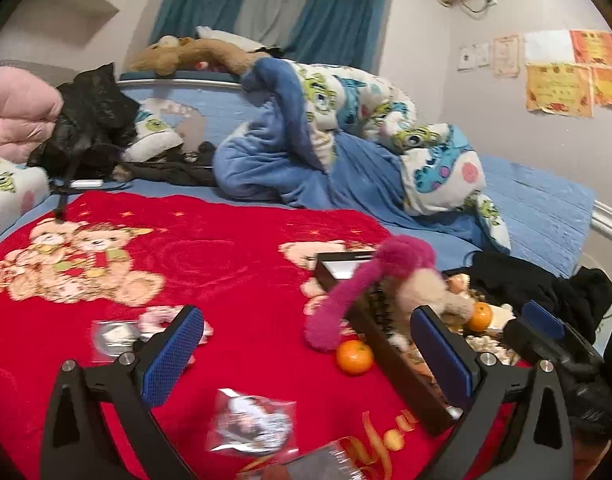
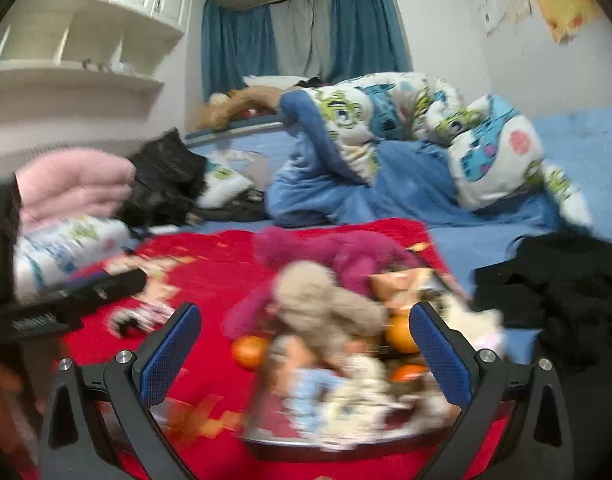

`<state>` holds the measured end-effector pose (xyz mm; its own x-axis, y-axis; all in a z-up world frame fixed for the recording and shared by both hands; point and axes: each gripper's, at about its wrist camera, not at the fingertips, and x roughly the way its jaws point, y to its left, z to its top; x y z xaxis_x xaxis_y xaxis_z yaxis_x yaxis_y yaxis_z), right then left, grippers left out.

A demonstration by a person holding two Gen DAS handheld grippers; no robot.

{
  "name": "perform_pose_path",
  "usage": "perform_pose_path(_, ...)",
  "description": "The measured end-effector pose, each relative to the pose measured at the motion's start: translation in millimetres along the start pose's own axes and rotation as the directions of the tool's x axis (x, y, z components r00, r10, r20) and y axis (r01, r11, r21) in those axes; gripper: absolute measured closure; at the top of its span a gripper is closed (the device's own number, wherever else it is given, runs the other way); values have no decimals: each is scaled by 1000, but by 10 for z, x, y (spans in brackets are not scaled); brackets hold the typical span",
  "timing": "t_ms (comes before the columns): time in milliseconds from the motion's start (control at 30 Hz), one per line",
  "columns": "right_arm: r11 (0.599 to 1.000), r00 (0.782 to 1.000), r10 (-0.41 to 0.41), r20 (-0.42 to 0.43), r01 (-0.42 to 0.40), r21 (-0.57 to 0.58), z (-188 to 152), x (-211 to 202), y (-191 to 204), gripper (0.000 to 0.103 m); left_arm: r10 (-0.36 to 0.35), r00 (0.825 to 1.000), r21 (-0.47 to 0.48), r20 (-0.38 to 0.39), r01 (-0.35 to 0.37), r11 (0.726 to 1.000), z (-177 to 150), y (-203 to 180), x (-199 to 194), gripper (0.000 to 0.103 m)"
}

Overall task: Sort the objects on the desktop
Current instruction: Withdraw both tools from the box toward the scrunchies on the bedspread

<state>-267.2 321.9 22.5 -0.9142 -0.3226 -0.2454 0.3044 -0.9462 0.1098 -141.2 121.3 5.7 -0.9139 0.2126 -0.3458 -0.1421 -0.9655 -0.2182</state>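
Note:
A dark box (image 1: 390, 356) on the red blanket (image 1: 225, 264) holds a pink and beige plush toy (image 1: 370, 280), an orange (image 1: 480, 316) and small items. Another orange (image 1: 354, 356) lies on the blanket beside the box. My left gripper (image 1: 306, 356) is open and empty above the blanket, left of the box. My right gripper (image 2: 306, 354) is open over the blurred box (image 2: 346, 436), with the plush (image 2: 326, 304) and oranges (image 2: 402, 334) between its fingers, touching nothing that I can make out. The right gripper also shows in the left wrist view (image 1: 546, 328).
Clear packets (image 1: 251, 424) and a round badge (image 1: 113, 338) lie on the blanket near the left gripper. A rumpled blue quilt (image 1: 346, 140), black clothes (image 1: 538, 284) and a pink blanket (image 1: 17, 112) lie on the bed around it. White shelves (image 2: 73, 56) are at the left.

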Motion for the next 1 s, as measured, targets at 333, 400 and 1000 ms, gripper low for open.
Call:
perform_pose_path(333, 985, 986, 165, 22, -166, 42, 167, 71, 644, 0, 77, 997, 1, 4, -77, 997, -14, 536, -304, 0)
perform_pose_path(400, 984, 984, 179, 16, -179, 15, 172, 96, 773, 0, 87, 996, -3, 2, -87, 996, -26, 642, -329, 0)
perform_pose_path(1000, 958, 957, 285, -46, -285, -3, 163, 884, 1542, 0, 155, 986, 31, -64, -153, 988, -194, 1242, -225, 0)
